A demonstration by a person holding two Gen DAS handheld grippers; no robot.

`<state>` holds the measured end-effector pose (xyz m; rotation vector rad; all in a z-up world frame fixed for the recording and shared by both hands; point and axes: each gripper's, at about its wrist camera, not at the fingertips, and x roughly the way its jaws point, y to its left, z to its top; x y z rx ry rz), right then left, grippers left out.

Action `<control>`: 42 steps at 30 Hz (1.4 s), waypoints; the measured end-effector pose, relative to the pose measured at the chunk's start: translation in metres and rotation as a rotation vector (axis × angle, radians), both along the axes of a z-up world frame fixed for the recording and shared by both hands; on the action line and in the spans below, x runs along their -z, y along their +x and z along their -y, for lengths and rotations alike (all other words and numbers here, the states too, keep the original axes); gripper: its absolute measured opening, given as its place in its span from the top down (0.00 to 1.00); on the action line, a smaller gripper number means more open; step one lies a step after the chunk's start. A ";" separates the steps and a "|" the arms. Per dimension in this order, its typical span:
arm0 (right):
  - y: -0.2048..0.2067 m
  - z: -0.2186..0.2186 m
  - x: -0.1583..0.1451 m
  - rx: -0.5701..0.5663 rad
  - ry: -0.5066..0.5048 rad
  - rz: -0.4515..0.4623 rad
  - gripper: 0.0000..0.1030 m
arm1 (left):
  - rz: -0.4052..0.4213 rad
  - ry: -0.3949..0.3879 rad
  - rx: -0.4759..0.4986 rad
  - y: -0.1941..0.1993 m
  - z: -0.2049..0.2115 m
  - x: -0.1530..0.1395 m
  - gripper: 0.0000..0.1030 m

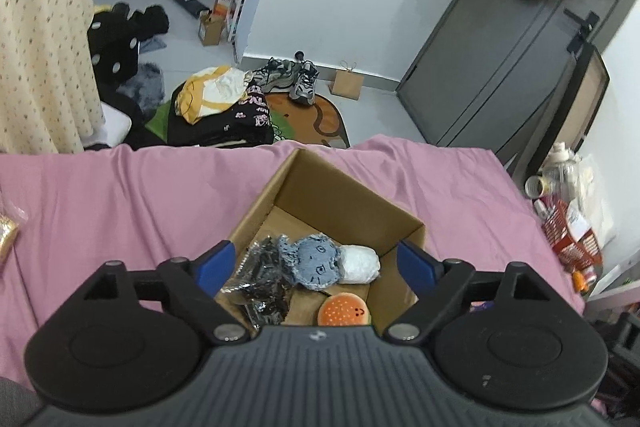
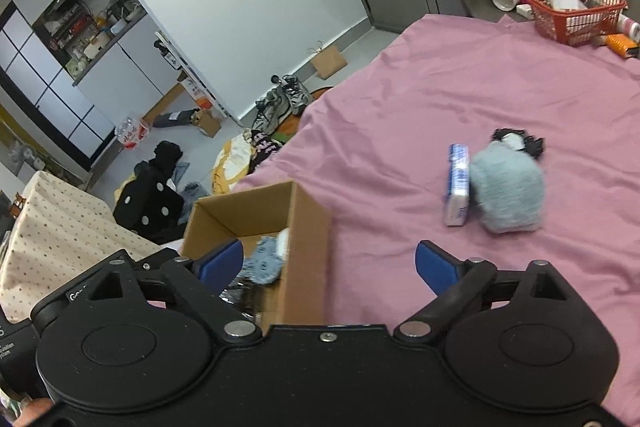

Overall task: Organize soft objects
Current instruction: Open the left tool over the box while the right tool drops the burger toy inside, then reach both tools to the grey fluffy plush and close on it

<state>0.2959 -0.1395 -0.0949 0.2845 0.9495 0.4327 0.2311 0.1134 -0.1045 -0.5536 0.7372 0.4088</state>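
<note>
An open cardboard box (image 1: 344,199) stands on the pink bedsheet (image 1: 120,195). Inside it lie a blue denim plush (image 1: 316,261), a white soft roll (image 1: 358,263), a black packet in clear wrap (image 1: 262,275) and an orange burger plush (image 1: 344,311). My left gripper (image 1: 316,265) hovers open over the box, holding nothing. In the right wrist view the box (image 2: 308,227) is at lower left. A pale blue soft bundle (image 2: 506,187), a blue-and-white packet (image 2: 456,185) and a black-and-white item (image 2: 516,141) lie on the sheet (image 2: 400,107). My right gripper (image 2: 330,265) is open and empty beside the box.
A red basket (image 2: 572,13) with bottles and clutter sits at the bed's far corner. Beyond the bed edge, clothes (image 1: 216,111), sneakers (image 1: 296,79) and small boxes lie on the floor. A patterned cloth (image 1: 44,47) hangs at left; a grey door (image 1: 500,59) is at right.
</note>
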 end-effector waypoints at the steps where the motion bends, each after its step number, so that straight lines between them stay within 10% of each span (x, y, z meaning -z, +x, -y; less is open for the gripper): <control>1: 0.002 0.005 -0.001 0.002 -0.004 -0.001 0.09 | -0.004 0.019 0.009 0.001 0.006 -0.001 0.15; 16: 0.016 0.086 0.017 0.151 0.103 0.039 0.10 | 0.008 0.132 0.114 0.015 0.070 -0.013 0.15; 30: 0.045 0.151 0.078 0.324 0.242 -0.053 0.64 | 0.024 0.142 0.251 0.053 0.144 -0.011 0.15; 42: 0.073 0.163 0.122 0.377 0.208 -0.114 0.74 | 0.000 0.173 0.304 0.100 0.204 0.012 0.32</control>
